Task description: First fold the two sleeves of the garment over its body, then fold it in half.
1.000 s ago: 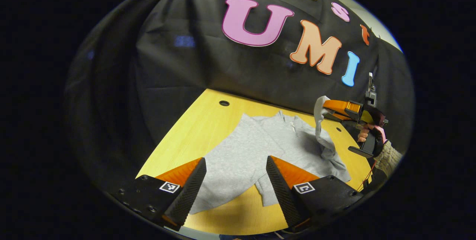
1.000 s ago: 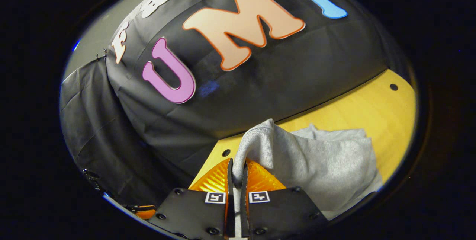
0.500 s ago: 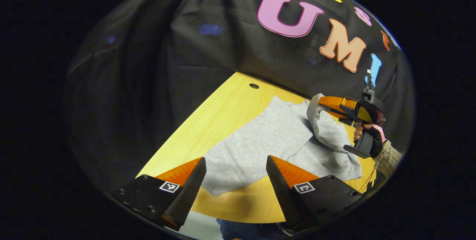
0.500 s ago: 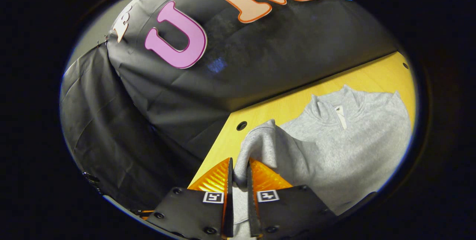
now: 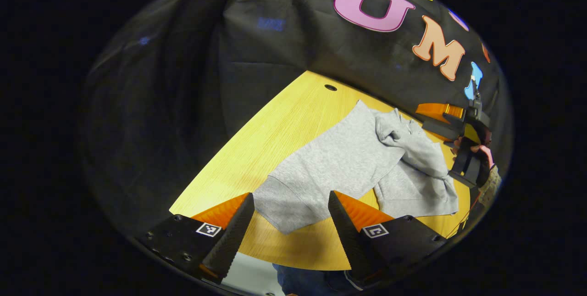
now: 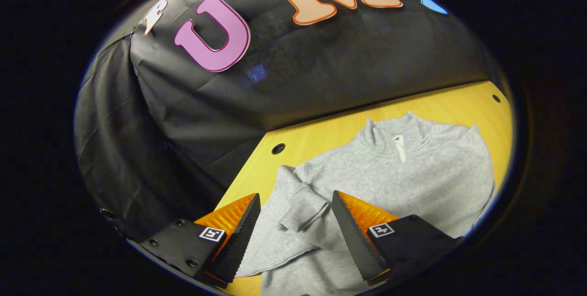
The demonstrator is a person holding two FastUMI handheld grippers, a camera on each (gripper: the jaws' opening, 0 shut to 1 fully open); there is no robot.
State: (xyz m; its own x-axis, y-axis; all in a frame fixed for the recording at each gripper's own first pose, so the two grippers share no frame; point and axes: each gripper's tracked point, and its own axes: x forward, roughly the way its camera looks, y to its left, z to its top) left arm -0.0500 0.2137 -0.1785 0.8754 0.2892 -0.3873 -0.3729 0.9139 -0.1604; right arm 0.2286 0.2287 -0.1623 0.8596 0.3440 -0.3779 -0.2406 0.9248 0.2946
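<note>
- In the left gripper view, the left gripper (image 5: 291,222) hovers with its fingers spread wide and nothing between them, above the near edge of the table (image 5: 275,126).
- Just beyond, the grey sweater (image 5: 339,167) lies on the table, one sleeve (image 5: 316,186) folded flat across its body.
- Farther off, the right gripper (image 5: 435,119) hangs above the sweater's bunched far side, held by a hand (image 5: 477,153).
- In the right gripper view, the right gripper (image 6: 296,227) has its fingers spread apart, empty, over the other sleeve (image 6: 300,204), which lies rumpled on the sweater (image 6: 412,181).
- The collar (image 6: 394,135) points toward the black cloth wall (image 6: 321,66).
</note>
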